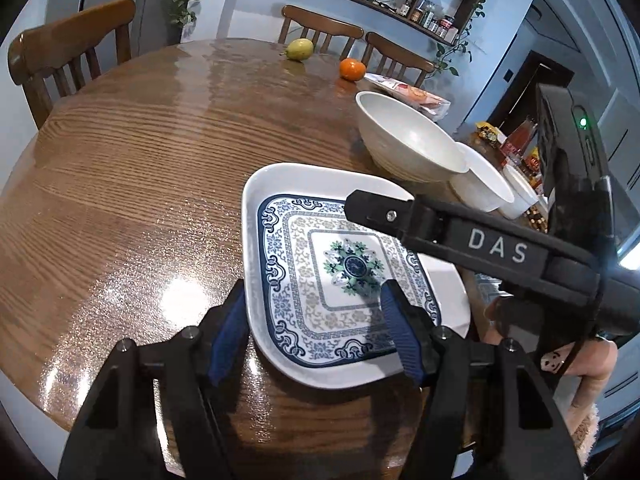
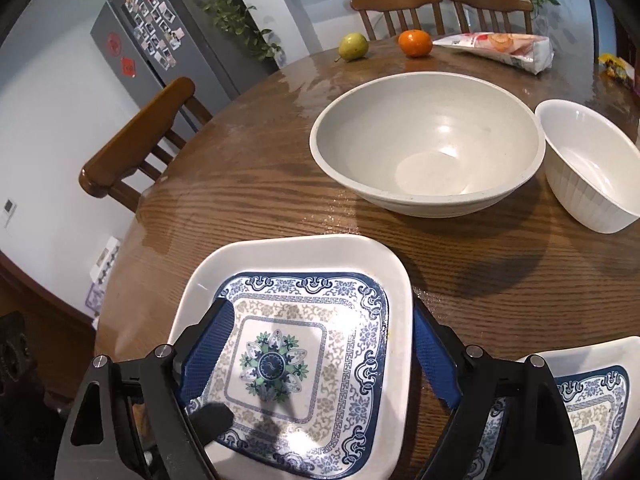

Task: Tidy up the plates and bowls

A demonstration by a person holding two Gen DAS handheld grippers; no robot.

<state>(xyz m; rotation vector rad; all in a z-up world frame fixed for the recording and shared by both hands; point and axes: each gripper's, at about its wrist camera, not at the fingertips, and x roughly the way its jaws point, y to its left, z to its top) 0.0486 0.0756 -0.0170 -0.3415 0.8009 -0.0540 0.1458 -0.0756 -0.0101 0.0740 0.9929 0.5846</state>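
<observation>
Straddling the near edge of a square patterned plate [image 1: 344,272], the left gripper [image 1: 312,332] stands spread without pinching, the right gripper [image 2: 320,360] likewise spread, bare table [image 1: 140,160] stretching far-left.

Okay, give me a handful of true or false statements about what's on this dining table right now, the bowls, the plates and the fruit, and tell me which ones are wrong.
1. A round orange fruit sits on the brown wooden table beyond the bowls. True.
2. The large grey-white ceramic bowl holds food. False: it is empty.
3. The small white ribbed bowl is nested inside the large bowl. False: it stands beside it on the table.
4. Two square white plates with blue patterns show in the right wrist view, one central and one at the lower right. True.
</observation>
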